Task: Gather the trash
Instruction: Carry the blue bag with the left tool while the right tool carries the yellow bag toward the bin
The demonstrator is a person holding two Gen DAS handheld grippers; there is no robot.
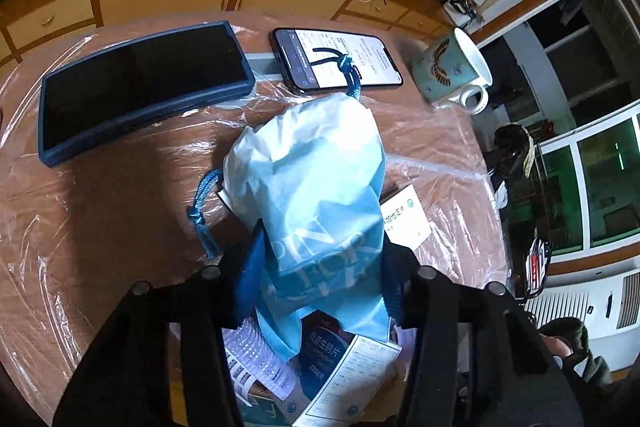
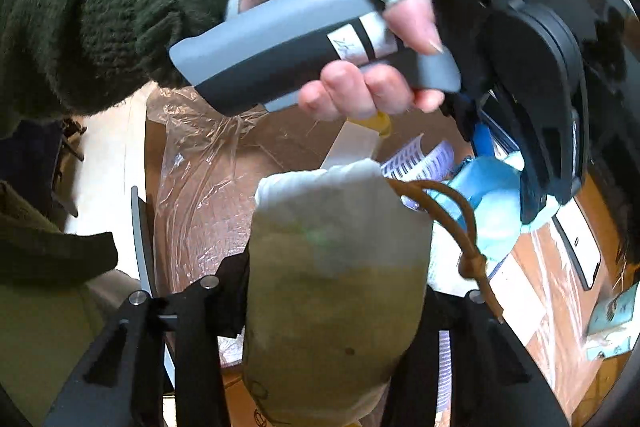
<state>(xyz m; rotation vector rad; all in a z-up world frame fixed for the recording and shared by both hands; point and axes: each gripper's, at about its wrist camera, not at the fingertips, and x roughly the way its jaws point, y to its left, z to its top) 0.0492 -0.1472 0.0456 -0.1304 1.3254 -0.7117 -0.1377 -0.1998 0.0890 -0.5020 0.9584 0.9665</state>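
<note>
We have the left gripper clamped on the blue pouch and the right gripper clamped on the beige pouch, both lifted over the table's near edge, neither binned yet.

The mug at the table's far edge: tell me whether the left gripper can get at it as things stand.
Probably not yet: the left gripper is shut on the blue drawstring pouch, so its fingers are full, and the mug stands farther off, beyond the phone.
</note>
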